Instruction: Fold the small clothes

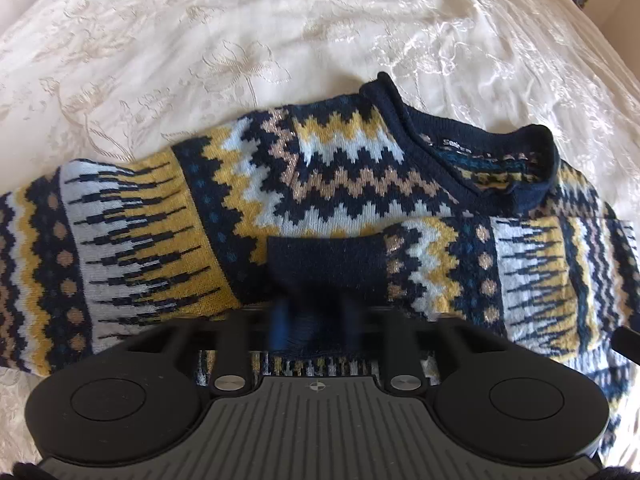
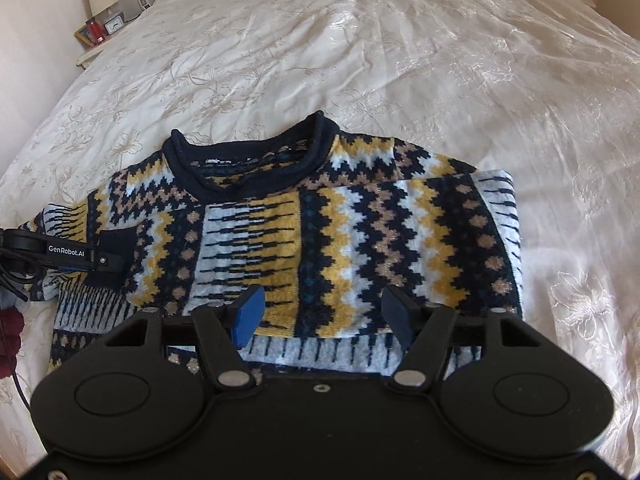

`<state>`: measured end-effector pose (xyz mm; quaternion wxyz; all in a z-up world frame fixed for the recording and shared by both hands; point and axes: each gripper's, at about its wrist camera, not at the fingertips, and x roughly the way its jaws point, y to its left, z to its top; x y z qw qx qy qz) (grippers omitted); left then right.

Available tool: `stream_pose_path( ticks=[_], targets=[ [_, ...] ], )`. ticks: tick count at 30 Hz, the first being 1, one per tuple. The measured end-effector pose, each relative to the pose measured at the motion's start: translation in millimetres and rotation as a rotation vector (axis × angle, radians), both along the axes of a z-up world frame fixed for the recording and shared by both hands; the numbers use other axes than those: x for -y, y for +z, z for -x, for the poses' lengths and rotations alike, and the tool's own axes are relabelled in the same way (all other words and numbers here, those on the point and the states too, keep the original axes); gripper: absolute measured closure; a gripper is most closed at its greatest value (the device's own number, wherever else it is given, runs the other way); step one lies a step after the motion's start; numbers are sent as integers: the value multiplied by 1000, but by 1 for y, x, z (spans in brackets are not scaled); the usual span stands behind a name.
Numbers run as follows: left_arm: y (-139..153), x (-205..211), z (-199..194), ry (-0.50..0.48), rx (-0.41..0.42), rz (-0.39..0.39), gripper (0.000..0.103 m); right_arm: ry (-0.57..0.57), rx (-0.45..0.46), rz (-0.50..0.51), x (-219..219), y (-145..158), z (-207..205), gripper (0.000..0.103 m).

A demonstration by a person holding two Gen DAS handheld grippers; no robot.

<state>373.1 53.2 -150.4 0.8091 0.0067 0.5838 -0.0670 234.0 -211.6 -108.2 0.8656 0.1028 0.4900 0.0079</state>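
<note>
Left wrist view: your left claw (image 1: 316,316) is clamped shut on the navy ribbed cuff (image 1: 326,266) of the navy, mustard and white zigzag knitted sweater (image 1: 340,168), which lies on the cream embroidered bedspread (image 1: 200,40); the sleeve is laid across the chest, likely to narrow the shape.

Right wrist view: your right claw (image 2: 324,314) stands open over the sweater's near right part (nothing pinched between the blue pads (image 2: 250,312)), seemingly lined up on the folded sleeve. The left claw shows at the left edge.
</note>
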Motion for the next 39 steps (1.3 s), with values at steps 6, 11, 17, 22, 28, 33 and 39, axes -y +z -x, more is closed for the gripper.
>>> stream_pose_path(
  ticks=[6, 11, 17, 22, 28, 33, 39],
  targets=[
    [43, -7, 25, 31, 144, -43, 98, -5, 8, 0, 32, 2, 3, 30],
    [37, -26, 24, 105, 115, -81, 98, -43, 16, 6, 67, 2, -7, 28],
    [4, -12, 16, 85, 31, -168, 93, -62, -69, 43, 88, -27, -41, 28],
    [-10, 3, 16, 39, 47, -278, 77, -103, -174, 63, 103, -59, -52, 24],
    [-17, 4, 22, 90, 110, -311, 59, -110, -148, 63, 106, -69, -42, 11],
    [-20, -10, 34, 166, 157, -344, 18, -132, -120, 59, 109, -78, -36, 0],
    [-24, -50, 40, 250, 146, -193, 0, -159, -76, 71, 108, -83, -33, 0]
  ],
)
